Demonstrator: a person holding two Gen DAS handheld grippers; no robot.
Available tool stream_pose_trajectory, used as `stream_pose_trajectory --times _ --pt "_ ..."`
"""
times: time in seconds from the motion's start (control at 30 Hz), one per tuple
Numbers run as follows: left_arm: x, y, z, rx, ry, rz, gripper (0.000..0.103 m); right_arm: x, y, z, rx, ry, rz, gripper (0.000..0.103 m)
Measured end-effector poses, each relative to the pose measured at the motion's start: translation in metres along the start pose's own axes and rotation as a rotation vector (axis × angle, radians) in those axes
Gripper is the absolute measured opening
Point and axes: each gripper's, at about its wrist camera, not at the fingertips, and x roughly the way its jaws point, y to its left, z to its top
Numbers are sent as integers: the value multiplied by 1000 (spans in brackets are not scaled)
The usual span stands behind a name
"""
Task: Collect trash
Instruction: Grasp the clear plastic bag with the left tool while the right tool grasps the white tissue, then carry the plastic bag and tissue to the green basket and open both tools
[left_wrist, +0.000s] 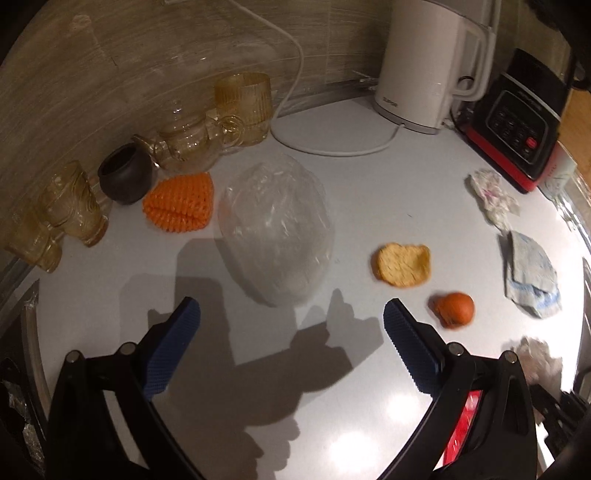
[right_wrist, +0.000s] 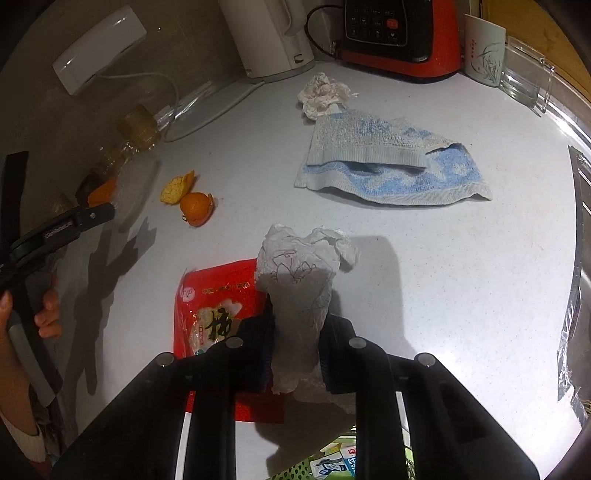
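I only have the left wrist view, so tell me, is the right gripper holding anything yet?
Observer: Yes, the right gripper is shut on a crumpled paper towel.
Operator: Anything under it?
Observer: A red snack packet lies flat on the counter, partly beneath the towel.
Operator: My view shows a cloth at the right. What does it look like?
Observer: It is a blue and white towel, folded over, with a wadded tissue touching its far edge.

A white kettle (left_wrist: 417, 70) stands beside a red-and-black appliance (left_wrist: 524, 125); amber glassware (left_wrist: 242, 107) and a black pot (left_wrist: 125, 173) line the wall; a blue towel (right_wrist: 388, 162) lies folded.
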Motion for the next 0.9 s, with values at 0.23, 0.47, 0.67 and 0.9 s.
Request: stream_pose_trajectory --times 0.23,0.47,0.67,0.9 --pt "37 -6 23 -24 39 42 95 -29 -3 10 1 -64 15 21" --pt "60 -9 32 -37 85 32 78 -36 -11 18 7 -77 11 21" --pt "68 -7 31 -28 99 49 45 -34 -12 18 9 -72 4 22" --pt "54 2 28 -39 70 39 15 -42 -12 13 12 -80 -5 22"
